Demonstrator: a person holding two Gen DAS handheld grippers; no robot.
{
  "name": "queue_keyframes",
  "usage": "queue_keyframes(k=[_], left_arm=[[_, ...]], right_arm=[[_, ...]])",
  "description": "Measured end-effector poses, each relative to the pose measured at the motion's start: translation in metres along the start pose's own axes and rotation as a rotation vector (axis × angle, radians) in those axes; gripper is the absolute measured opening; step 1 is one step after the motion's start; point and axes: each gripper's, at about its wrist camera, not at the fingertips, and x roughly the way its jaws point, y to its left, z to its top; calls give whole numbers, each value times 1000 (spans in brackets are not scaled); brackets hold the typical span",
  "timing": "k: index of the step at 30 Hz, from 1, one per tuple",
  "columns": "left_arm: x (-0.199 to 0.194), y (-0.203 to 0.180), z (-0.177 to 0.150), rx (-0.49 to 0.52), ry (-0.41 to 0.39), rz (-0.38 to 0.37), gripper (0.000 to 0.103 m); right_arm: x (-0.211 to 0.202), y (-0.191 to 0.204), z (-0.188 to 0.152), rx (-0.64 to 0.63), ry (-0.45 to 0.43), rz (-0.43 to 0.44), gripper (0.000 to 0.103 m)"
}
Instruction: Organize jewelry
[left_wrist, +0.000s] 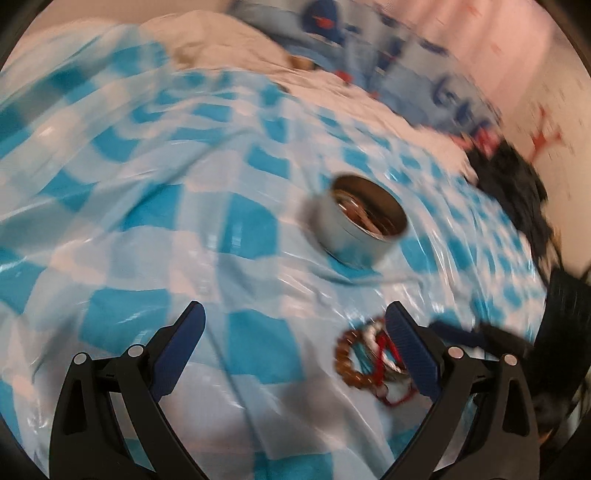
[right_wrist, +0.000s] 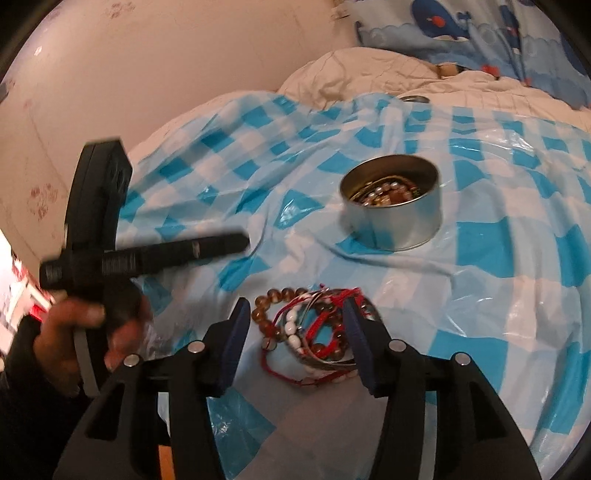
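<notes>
Pale pink wall with faint paw prints (right_wrist: 42, 201), rumpled cream quilted bed (right_wrist: 362, 70), blue whale-print pillow (right_wrist: 476, 29), warm indoor light

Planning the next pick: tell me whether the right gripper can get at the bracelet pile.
Probably yes. The right gripper is open and sits just above the bracelet pile, with nothing lying between them; the tin stands further back, out of the way.
</notes>
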Motion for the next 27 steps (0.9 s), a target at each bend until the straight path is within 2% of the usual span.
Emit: queue_keyframes(k=[2,3,5,9,12,15,18,19,22,24,27], left_arm=[[-1,7,2,-39,-7,-2,94],[-2,8,2,-45,-8,-1,94],[-1,8,2,-39,-5,0,94],[0,4,2,-12,0,-4,94],[0,2,1,-4,3,-1,94],[1,0,2,-8,4,-1,94],[2,-7,1,15,11,-51,94],[2,-12,-1,34,14,-73,94],[3,-39,-9,162,31,-127,94],[6,-54,-16,243,44,-114,94],[11,-64,-23,307,70,-112,94]], right_arm=[[7,3,-3,-19,22,-22,38],[10,3,-4,-23,33,-29,29],[17,3,-6,-39,52,-57,25],[18,3,-6,-37,49,-37,10],[14,-2,-5,4,38,-7,9],[5,-16,-1,99,-5,56,9],[-6,-28,4,180,-63,116,6],[-10,-34,5,222,-82,163,6],[-16,-40,8,258,-104,171,6],[-14,-39,8,253,-89,164,6],[-15,-35,9,235,-94,159,6]])
